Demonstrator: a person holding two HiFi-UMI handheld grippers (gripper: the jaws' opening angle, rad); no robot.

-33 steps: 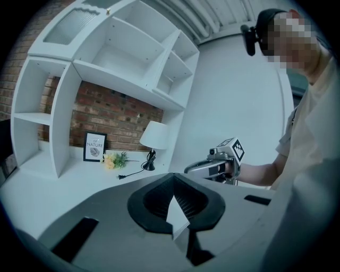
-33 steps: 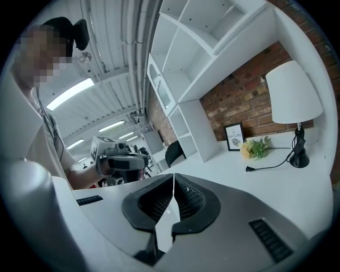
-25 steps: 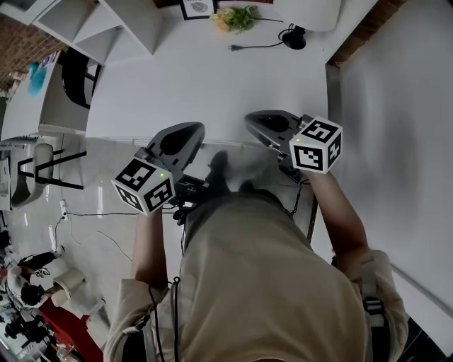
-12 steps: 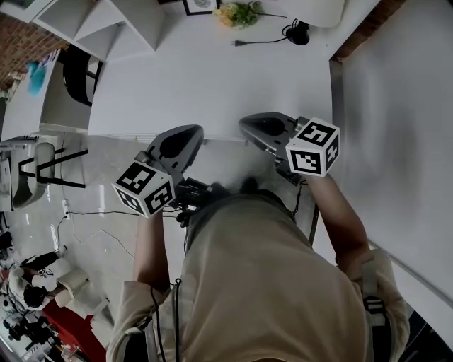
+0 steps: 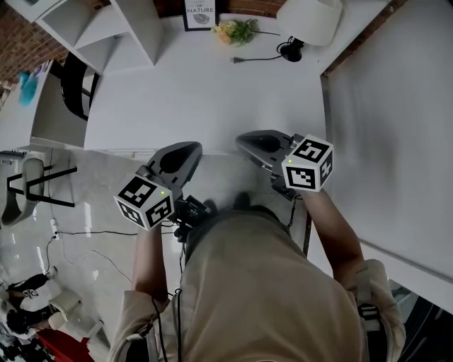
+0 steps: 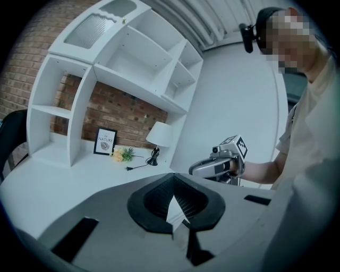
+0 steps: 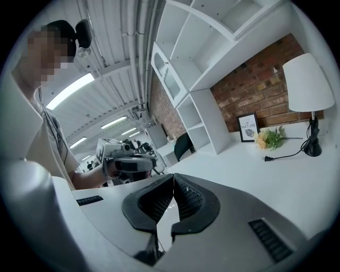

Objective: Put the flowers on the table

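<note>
Head view: left hand-held gripper [image 5: 190, 146] and right hand-held gripper [image 5: 242, 138] side by side at near edge of white tabletop [image 5: 177, 99], tips apart from each other. Flowers [image 5: 236, 30] lying at far edge, between framed print [image 5: 200, 11] and lamp [image 5: 306, 20], well apart from both tools.
Left gripper view: jaws together, nothing clamped. Flowers far ahead, beside the print.
Right gripper view: jaws closed tip to tip, empty. Flowers ahead, left of lamp base, loose plug [image 7: 267, 158] just in front.
</note>
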